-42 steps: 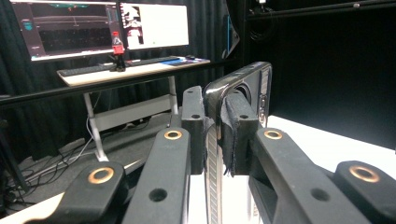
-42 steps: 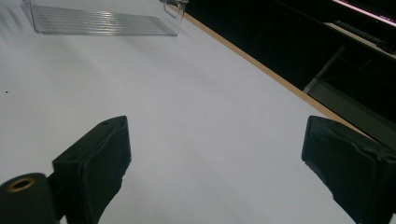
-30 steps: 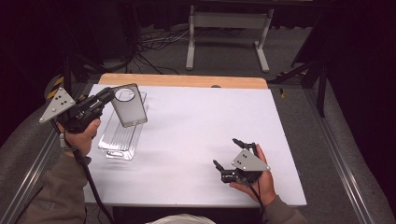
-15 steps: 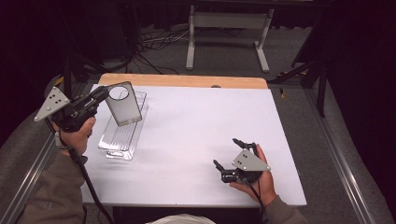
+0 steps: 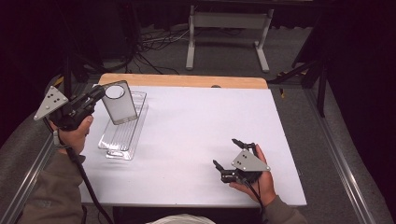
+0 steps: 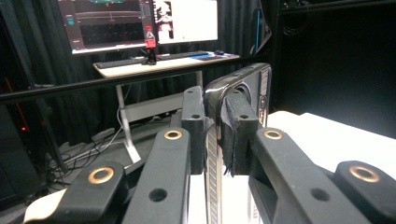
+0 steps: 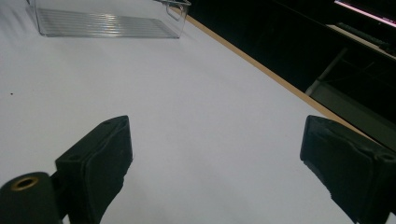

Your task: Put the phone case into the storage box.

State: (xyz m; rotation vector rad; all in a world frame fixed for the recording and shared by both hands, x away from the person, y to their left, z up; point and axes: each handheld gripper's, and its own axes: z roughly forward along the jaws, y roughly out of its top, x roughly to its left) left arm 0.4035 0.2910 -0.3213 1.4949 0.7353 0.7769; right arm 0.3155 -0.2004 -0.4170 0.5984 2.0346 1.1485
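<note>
Up close, left tongs clamped on phone edge; overhead, right tongs agape.

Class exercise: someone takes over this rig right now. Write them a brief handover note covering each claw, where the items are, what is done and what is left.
Left claw: shut on the phone case, gripping its edge and holding it tilted in the air above the clear tray.
Right claw: open, holding nothing, resting low at the near right of the white table.
Done: the case is gripped and off the table.
Left: probably setting the case down, likely in the tray; the destination can't be confirmed from here.
</note>
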